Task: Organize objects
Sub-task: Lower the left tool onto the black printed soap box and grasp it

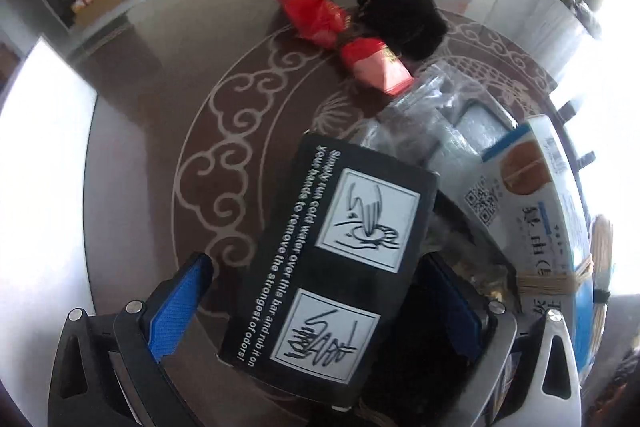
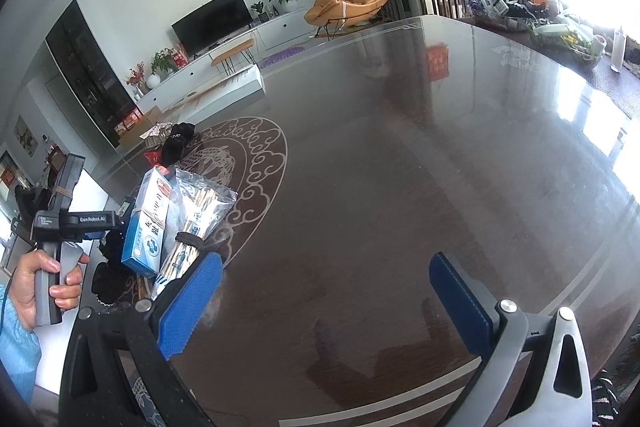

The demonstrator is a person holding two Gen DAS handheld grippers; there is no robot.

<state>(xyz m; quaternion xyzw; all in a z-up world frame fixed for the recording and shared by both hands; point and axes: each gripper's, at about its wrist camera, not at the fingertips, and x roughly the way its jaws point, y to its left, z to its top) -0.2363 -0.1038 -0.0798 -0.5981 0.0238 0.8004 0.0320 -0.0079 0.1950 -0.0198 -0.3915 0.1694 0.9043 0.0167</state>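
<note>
Where left gripper (image 1: 316,291) frames black box (image 1: 332,259), right gripper (image 2: 324,291) over bare table (image 2: 400,167).

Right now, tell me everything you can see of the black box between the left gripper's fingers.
The black box is a flat rectangular pack, apparently cardboard, with white print: text about running cold water over a bar to remove odors, plus two white panels with line drawings of hands. It lies tilted between the fingers of the left gripper, above the patterned table. Whether the blue pads actually press it is unclear. Its far end overlaps clear plastic packets; a blue-and-white box sits beside it.
</note>
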